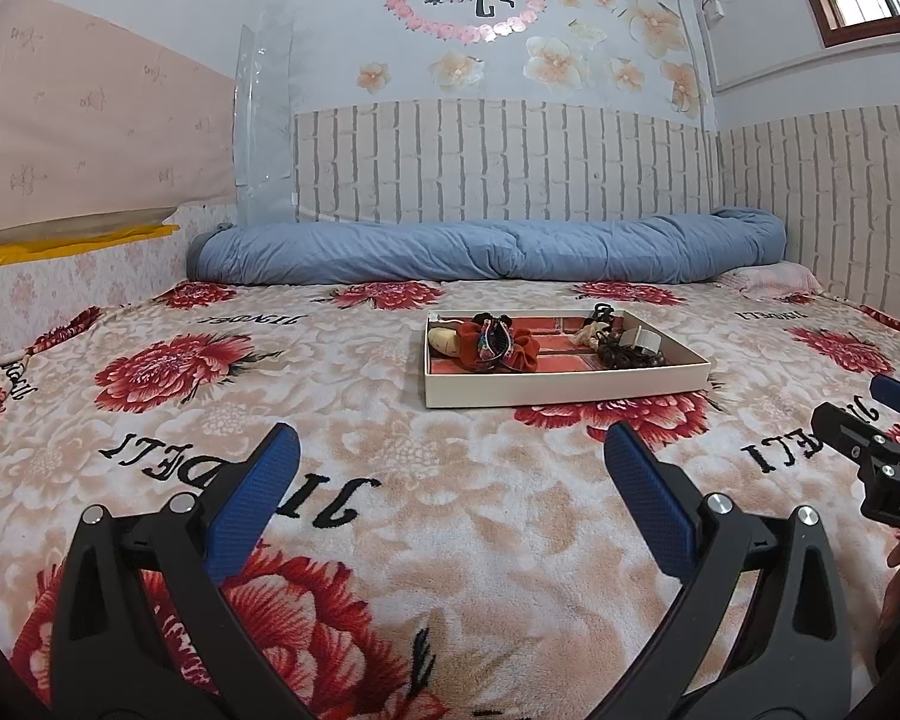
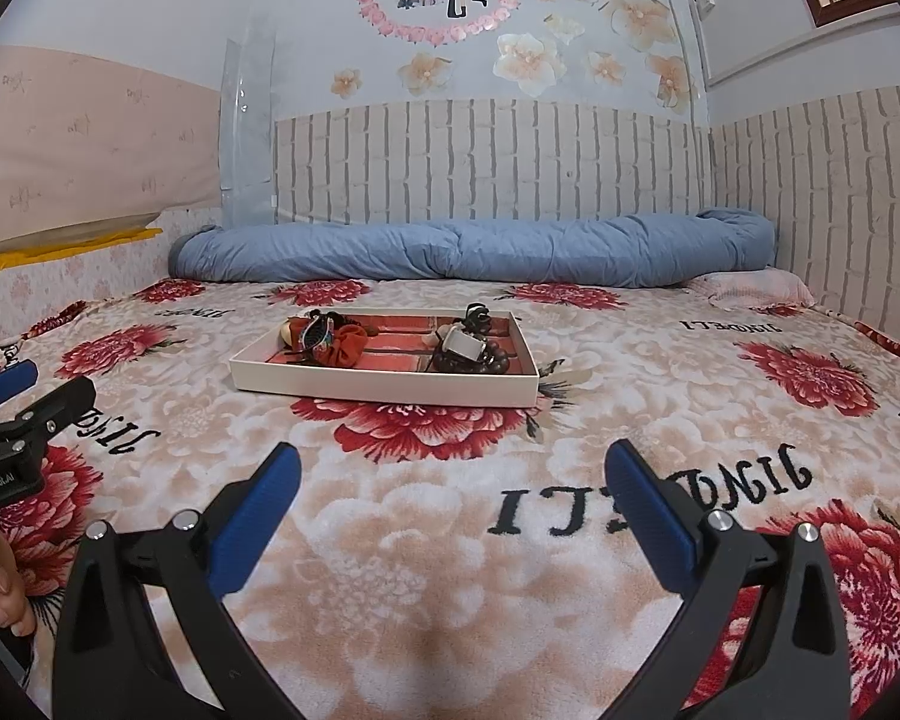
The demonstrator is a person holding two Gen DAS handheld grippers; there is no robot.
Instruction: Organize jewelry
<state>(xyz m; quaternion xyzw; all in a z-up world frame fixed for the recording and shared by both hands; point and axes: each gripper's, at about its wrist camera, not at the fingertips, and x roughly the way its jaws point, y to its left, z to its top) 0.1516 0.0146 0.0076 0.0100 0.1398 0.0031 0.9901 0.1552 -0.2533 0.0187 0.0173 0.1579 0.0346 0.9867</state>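
Note:
A shallow cream box [image 1: 564,387] with a red lining and dividers lies on the bed, also in the right wrist view [image 2: 384,389]. In it lie a red scrunchie [image 1: 519,348] [image 2: 348,345], a patterned hair clip [image 1: 495,339], a dark bead bracelet [image 1: 621,355] [image 2: 474,360], a white-banded piece [image 1: 645,339] [image 2: 465,347] and a black claw clip [image 1: 600,312] [image 2: 479,315]. My left gripper [image 1: 450,480] is open and empty, well short of the box. My right gripper [image 2: 453,495] is open and empty, also short of it.
A floral blanket [image 1: 390,450] covers the bed. A rolled blue duvet [image 1: 486,252] lies along the far brick-pattern wall. A pink pillow [image 2: 750,288] sits at the far right. The right gripper shows at the left view's right edge [image 1: 882,438].

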